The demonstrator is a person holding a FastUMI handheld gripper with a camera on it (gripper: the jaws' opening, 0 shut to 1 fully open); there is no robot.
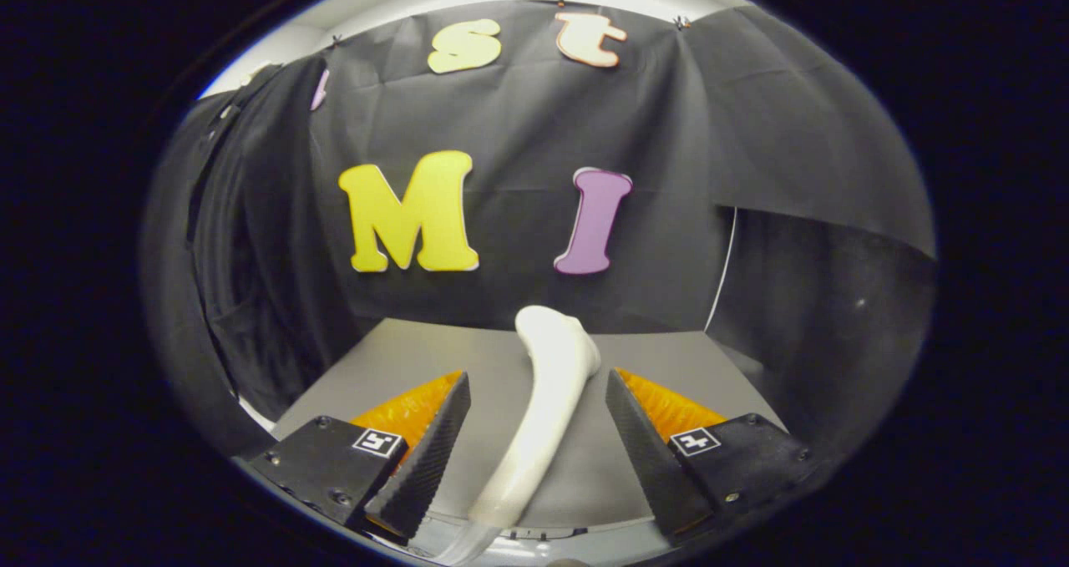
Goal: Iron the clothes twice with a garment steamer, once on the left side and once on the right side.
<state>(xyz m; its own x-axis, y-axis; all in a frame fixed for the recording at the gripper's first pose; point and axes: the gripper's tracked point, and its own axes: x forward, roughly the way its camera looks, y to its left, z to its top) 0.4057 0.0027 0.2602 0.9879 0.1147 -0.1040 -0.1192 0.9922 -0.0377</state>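
**Steamer lying between spread fingers**

The gripper stands wide, its two fingers well apart with clear gaps inside each one. Neither finger touches anything; both hang just above the table, a plain grey top that runs on ahead of them to the foot of the wall.

The steamer lies in the gap between the fingers. It is a long, white, smooth, curved body. Its thicker rounded end sits just ahead of the fingertips, slightly toward the right finger, and bends over at the top. From there the body sweeps back and toward the left finger, narrowing as it comes, and passes close beside the base of that finger without clearly touching it. At the near end a pale hose joins it and runs out under the gripper. Whether the steamer rests flat on the table or is propped up at its far end cannot be told for sure.

Beyond the steamer and the table's far edge hangs the wall of dark cloth, creased and draped. Off past the left finger the cloth falls in heavy vertical folds. Off past the right finger a separate dark panel stands, with a thin pale line along its edge. No clothes can be made out with certainty among the dark folds.
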